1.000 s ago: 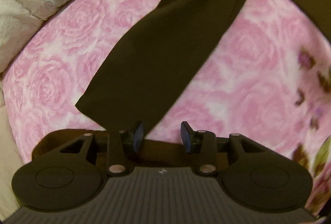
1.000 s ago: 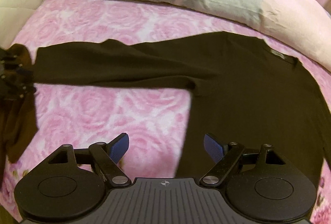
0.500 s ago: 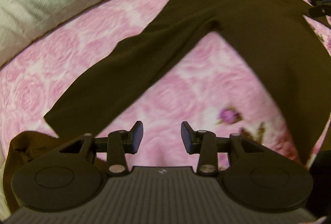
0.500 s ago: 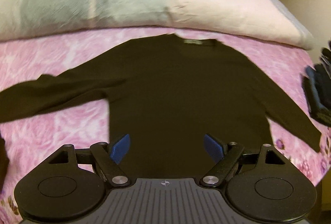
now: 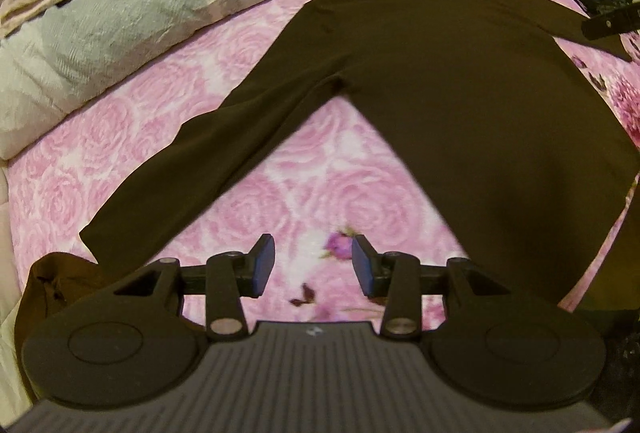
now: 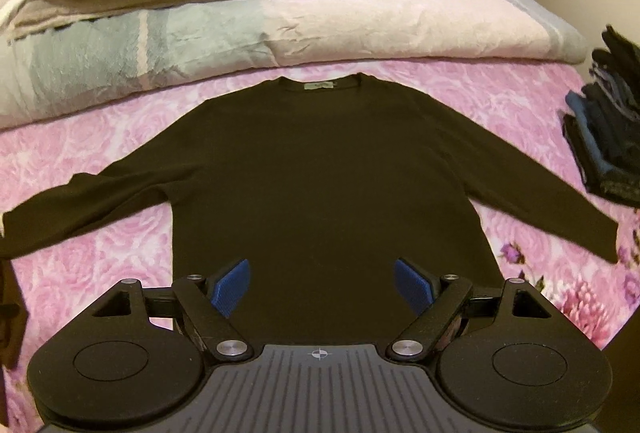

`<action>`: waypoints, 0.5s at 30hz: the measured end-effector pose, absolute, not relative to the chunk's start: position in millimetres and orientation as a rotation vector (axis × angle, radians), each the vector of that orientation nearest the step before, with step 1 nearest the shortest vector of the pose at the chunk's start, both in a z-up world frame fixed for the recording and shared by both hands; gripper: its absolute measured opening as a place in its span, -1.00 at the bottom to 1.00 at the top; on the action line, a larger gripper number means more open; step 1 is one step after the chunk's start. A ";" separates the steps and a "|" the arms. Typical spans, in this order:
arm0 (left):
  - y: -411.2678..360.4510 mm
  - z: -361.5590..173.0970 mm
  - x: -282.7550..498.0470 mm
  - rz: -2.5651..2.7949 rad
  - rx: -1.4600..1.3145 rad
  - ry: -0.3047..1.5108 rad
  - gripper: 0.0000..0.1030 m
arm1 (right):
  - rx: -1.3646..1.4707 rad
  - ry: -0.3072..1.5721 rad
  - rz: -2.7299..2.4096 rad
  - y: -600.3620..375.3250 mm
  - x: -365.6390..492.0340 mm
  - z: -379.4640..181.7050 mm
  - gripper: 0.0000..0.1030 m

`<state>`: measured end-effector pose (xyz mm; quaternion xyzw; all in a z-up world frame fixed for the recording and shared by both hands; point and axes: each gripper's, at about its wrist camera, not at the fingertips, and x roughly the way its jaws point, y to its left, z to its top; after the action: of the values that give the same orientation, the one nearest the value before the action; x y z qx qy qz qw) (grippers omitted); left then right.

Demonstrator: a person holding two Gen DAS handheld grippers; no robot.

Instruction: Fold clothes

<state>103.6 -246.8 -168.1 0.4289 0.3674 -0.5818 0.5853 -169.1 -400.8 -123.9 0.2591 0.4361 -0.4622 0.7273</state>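
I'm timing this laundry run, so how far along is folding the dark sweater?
Done: the dark sweater lies flat on the pink bedspread, sleeves out; a folded pile sits aside. In hand: nothing; both claws are empty, the left claw opening. Left: every fold.

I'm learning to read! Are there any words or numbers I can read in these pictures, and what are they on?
No words or numbers can be read here.
Neck tag on the dark sweater: pale green with a small dark mark, too small and blurred to read.
Right gripper: only a little crosshair sign on its body, no letters.
Left gripper: a small pale mark on its body, too blurred to read.
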 end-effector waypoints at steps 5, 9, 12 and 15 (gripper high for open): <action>-245.2 -162.0 84.9 -1.359 1.006 0.843 -0.22 | 0.587 0.957 -1.007 -396.8 -183.2 -120.1 0.60; -244.5 -159.1 82.2 -1.361 1.014 0.828 -0.20 | 0.610 0.950 -1.002 -393.4 -185.5 -120.2 0.60; -245.1 -157.0 86.2 -1.351 1.005 0.826 -0.20 | 0.610 0.953 -0.994 -391.0 -181.9 -120.9 0.60; -245.2 -156.3 93.4 -1.341 1.001 0.826 -0.19 | 0.612 0.955 -0.986 -390.7 -177.3 -122.6 0.60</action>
<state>93.4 -245.2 -156.3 0.4311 0.3558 -0.5772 0.5954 -177.3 -390.7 -122.6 0.2778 0.4340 -0.4477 0.7307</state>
